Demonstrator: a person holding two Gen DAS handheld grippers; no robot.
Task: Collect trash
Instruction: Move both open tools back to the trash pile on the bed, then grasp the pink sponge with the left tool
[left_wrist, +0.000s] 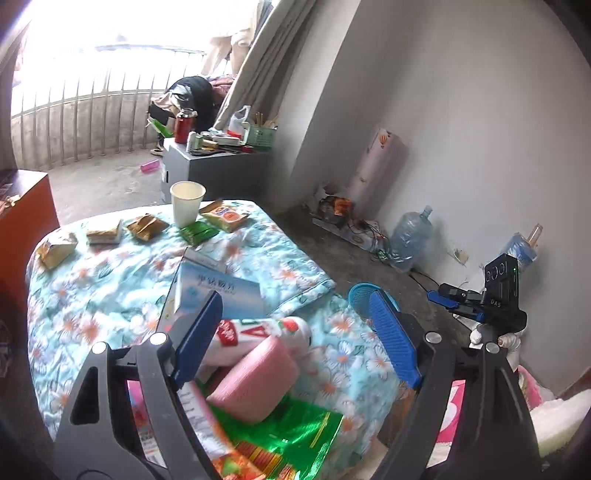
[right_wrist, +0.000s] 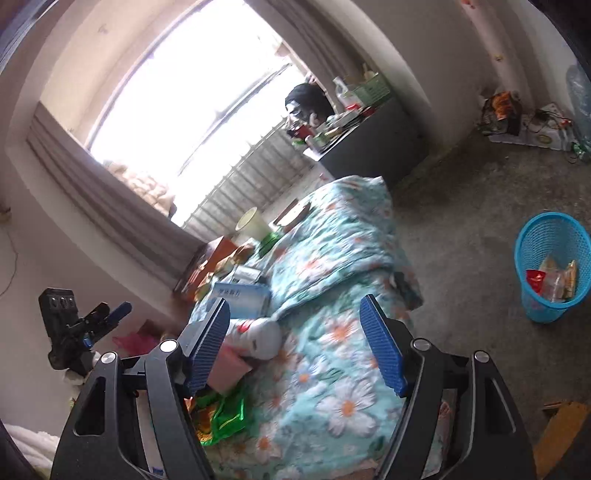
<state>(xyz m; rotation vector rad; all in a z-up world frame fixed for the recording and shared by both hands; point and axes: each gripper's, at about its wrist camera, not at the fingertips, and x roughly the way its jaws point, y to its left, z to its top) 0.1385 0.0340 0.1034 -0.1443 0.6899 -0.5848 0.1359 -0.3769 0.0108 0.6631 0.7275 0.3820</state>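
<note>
Both tools hang over the bed with nothing in them: the left tool has its blue ribbed pads spread wide, and the right tool stands just as open; neither pad presses on anything.

Some of the job looks done; the round blue plastic mesh bin, on the concrete floor well off to the right of the right tool, already holds a few crumpled wrappers, red and yellowish.

Much is left, I would say; the floral turquoise quilt on the bed is still strewn. Right under the left tool lie a pink block-shaped pack, a white bottle with a red-and-green label and a shiny green foil wrapper; just beyond its fingertips sits a pale blue and white cardboard box. Farther out along the quilt's far edge stand a white paper cup, a small green packet beside it, and a row of brownish snack packets.

By my judgement the collecting is under halfway; each of those pieces must still be lifted and carried across to the bin.
</note>
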